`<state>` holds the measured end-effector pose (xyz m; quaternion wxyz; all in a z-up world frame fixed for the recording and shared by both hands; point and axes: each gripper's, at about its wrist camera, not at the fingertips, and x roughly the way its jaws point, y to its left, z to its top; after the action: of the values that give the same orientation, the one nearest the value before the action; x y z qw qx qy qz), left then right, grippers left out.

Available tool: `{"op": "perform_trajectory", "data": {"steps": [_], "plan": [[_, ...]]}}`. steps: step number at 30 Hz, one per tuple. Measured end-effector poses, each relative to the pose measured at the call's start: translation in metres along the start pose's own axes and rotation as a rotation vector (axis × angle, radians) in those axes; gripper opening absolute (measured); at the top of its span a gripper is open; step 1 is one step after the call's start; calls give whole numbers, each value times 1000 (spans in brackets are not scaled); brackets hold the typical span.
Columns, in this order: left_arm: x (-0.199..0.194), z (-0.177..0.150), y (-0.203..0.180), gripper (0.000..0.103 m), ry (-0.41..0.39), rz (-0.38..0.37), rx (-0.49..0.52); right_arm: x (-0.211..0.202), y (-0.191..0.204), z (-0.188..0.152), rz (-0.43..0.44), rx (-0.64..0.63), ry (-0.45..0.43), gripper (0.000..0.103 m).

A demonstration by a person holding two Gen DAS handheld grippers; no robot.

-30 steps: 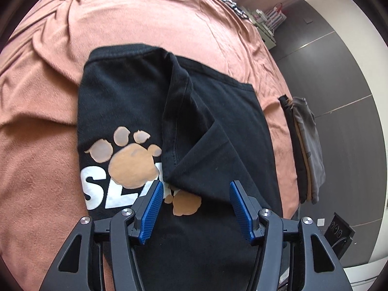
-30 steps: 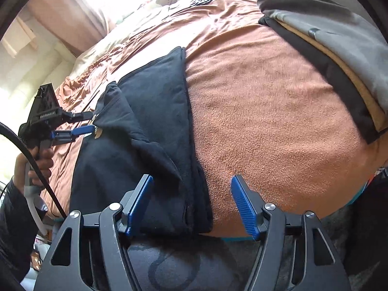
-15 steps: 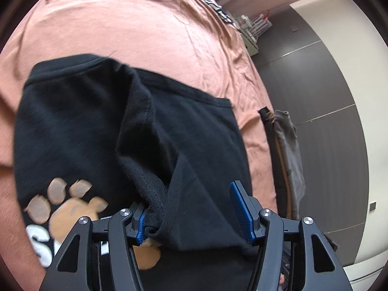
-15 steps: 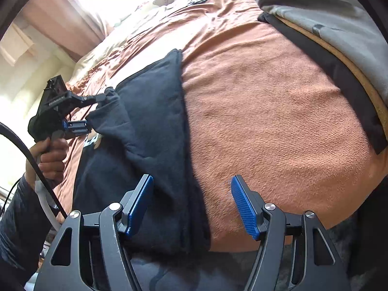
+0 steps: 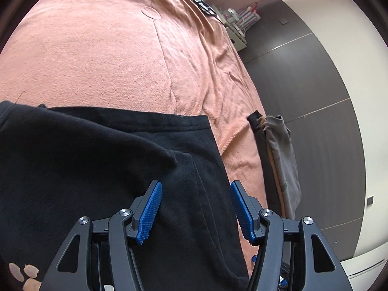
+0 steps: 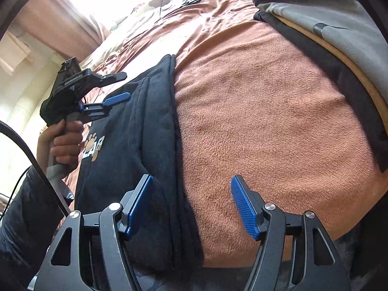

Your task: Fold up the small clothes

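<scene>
While the black shirt [image 5: 97, 169] lies on the blanket [image 5: 109, 48], we hold left gripper [image 5: 194, 208] and right gripper [image 6: 191, 203] released above its edge.

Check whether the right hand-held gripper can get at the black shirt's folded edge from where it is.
Probably yes. The right hand-held gripper is open, and the black shirt's folded edge runs up between its fingers with nothing over it.

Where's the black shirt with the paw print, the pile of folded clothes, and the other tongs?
black shirt [image 6: 155, 131]: right wrist view, on its folded side panel.
pile of folded clothes [image 6: 322, 9]: right wrist view, on the grey top garment.
left tongs [image 6: 121, 86]: right wrist view, midway between the fingertips.
</scene>
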<state>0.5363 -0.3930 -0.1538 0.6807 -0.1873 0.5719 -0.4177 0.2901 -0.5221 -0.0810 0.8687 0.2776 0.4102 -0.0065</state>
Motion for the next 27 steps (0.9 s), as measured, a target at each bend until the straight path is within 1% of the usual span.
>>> {"op": "perform_trajectory", "data": {"steps": [3,9,17,19,22,24,25,26,27], "plan": [[-4,-1,-2,60,0,6,9,4,1,0,11,-4,8,65],[-27,-14,7,60,-19,61,15,14,3,-2,43,-12,42,65],[-73,-49,30,60,-66,126,-21,19,10,-4,104,-27,82,65],[-86,-58,34,60,-84,148,-21,21,12,-6,98,-38,94,65],[-105,-75,40,60,-106,161,-34,24,14,-8,83,-51,97,65],[-115,-84,45,60,-114,168,-43,24,13,-8,85,-42,94,61],[-120,-90,47,60,-116,171,-51,25,13,-8,84,-37,96,54],[-123,-95,49,60,-118,170,-59,25,13,-8,86,-35,100,50],[-128,-102,52,60,-124,168,-70,25,13,-9,86,-35,101,50]]}}
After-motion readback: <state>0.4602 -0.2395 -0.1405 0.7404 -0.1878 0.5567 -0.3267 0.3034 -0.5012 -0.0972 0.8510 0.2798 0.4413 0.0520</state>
